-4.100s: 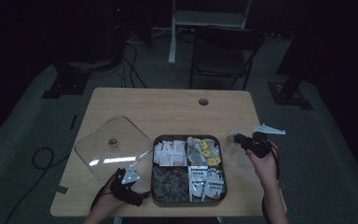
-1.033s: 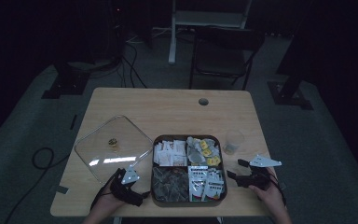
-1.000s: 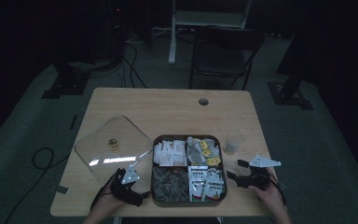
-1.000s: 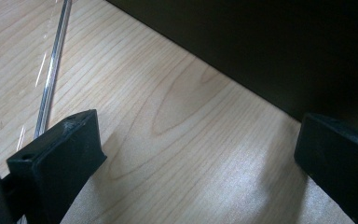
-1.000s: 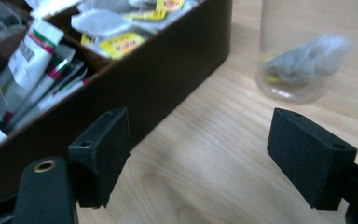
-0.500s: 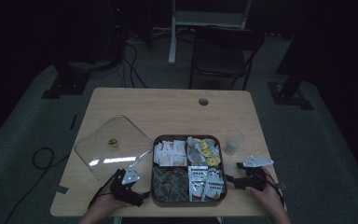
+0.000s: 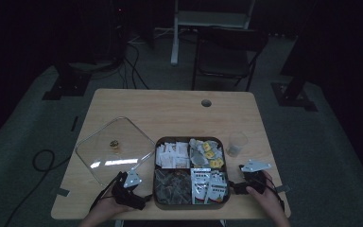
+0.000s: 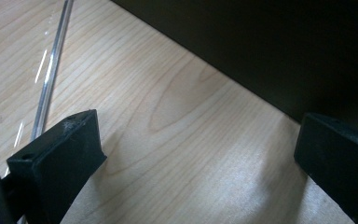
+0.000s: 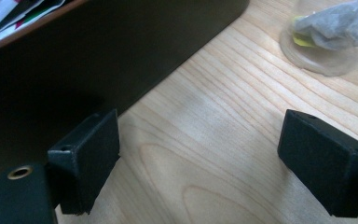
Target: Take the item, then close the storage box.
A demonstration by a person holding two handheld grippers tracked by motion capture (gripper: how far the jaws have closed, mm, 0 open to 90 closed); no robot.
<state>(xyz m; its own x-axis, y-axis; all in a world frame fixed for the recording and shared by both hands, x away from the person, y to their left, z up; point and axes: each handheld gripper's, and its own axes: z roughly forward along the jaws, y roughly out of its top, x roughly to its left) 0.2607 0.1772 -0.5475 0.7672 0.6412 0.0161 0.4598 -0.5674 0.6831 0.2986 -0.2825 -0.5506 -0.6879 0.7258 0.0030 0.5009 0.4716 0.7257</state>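
High view: the left hand-held gripper (image 7: 139,201) is resting at the worktop's (image 7: 170,109) near edge, just left of the dark compartment tray (image 7: 191,204); the right hand-held gripper (image 7: 236,187) is lying just right of the tray; the clear lid (image 7: 115,150) is sitting toward the left edge.
Left hand-held gripper view: jaws are standing wide apart, released, over bare wood beside the tray wall (image 8: 270,51).
Right hand-held gripper view: jaws have just been opening, nothing between them; the clear cup (image 9: 328,35) holding a tea bag is standing beyond.
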